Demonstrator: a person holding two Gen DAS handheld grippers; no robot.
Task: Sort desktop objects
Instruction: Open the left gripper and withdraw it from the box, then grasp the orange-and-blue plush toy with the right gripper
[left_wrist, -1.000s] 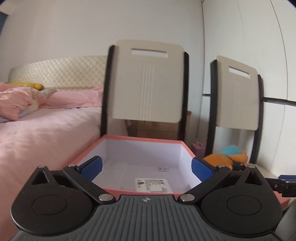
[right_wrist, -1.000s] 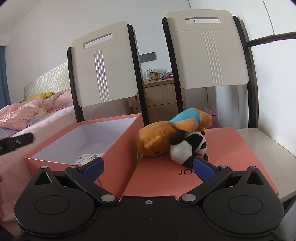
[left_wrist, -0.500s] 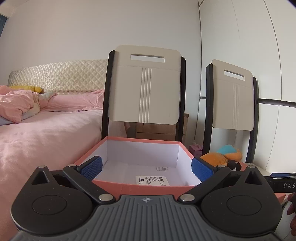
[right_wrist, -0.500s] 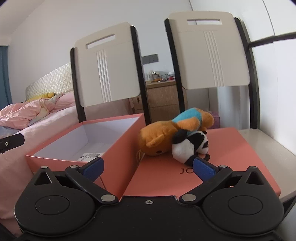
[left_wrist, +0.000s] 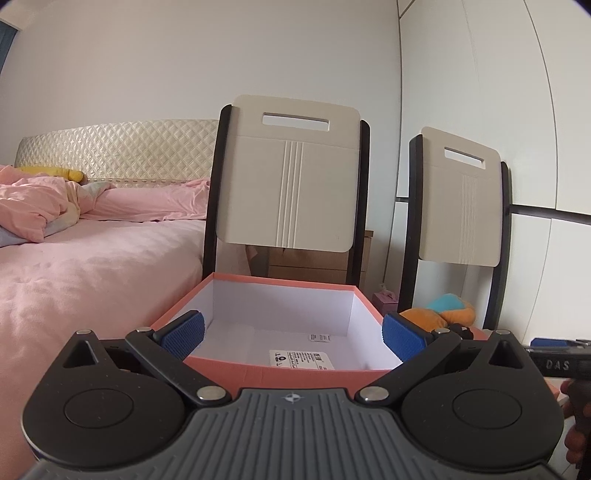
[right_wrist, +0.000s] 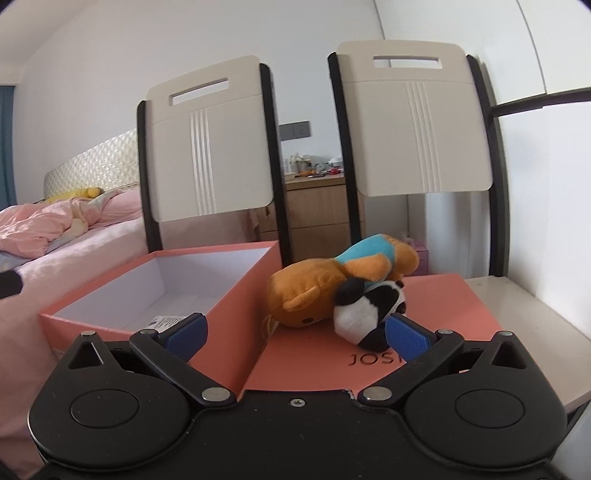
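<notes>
Right wrist view: right gripper, jaws spread and empty, faces the panda plush beside the orange bear plush on the box lid; left gripper, likewise spread, fronts the open box right of it, presumably their destination.

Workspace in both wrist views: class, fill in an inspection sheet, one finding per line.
Surface: pale chair seat showing beside the lid.
Job's things: open box, only labels inside; orange plush and panda plush lying touching on the box lid.
Clutter: nothing seen.
Grippers: left claw and right claw both open, holding nothing.
Cables: nothing seen.
Surroundings: two chair backs, pink bed, wooden dresser.
</notes>
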